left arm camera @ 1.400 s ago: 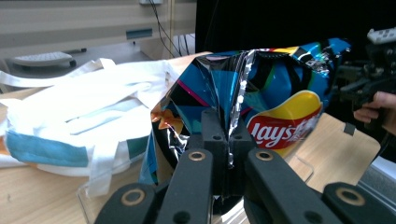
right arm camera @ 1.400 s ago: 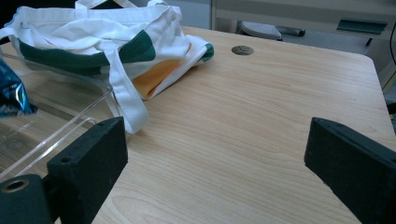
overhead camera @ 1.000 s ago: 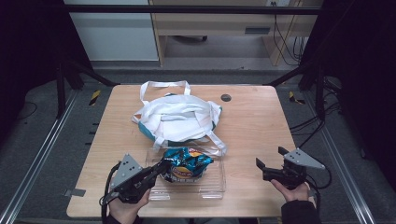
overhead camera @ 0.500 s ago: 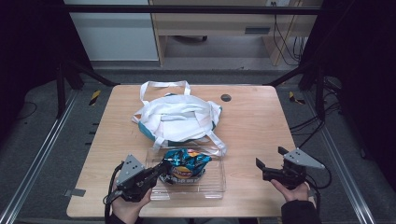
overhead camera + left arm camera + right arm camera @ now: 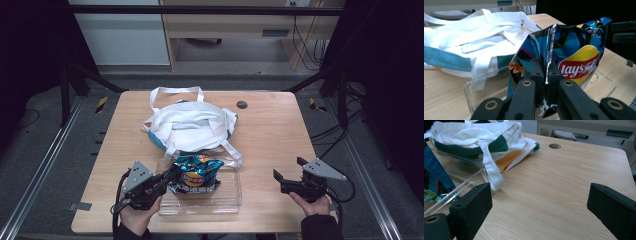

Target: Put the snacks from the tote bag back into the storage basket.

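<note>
High view looks forward and down over the whole counter. Both gripper views sit low and close, sharing the white bag and clear tray.

white tote bag with teal trim, wooden table, small dark disc

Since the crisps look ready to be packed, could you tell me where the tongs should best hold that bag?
Grip the crisp bag by its flat crimped end seam, coming from the person's left side. That seam is thin and stiff, while the puffed body would crush. The left tongs are already shut on it there, above the clear tray.
</note>
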{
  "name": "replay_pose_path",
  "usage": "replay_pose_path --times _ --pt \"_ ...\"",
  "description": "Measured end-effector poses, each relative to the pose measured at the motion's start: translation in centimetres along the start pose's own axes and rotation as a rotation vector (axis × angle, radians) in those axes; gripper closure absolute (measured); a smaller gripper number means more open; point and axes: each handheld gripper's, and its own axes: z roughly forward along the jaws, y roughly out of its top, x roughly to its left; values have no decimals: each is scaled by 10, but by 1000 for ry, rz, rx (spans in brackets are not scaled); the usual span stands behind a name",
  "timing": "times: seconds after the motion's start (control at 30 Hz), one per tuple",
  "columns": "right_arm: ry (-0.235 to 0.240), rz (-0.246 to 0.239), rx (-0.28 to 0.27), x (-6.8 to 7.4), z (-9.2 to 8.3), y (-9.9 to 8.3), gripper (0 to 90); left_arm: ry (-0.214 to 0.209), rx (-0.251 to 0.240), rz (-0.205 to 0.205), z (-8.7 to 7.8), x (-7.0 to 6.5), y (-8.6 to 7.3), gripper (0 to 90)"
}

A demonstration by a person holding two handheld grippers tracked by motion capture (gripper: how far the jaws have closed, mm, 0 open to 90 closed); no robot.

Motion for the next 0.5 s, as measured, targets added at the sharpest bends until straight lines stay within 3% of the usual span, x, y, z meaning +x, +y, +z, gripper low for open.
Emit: replay_pose_path --times 0.23,0.5 --pt "-1 0 3 0 1 0 64 19 -7 1 8 4 5 866" --pt "-3 -3 7 0 2 0 64 18 -4 -37 19 13 14 871"
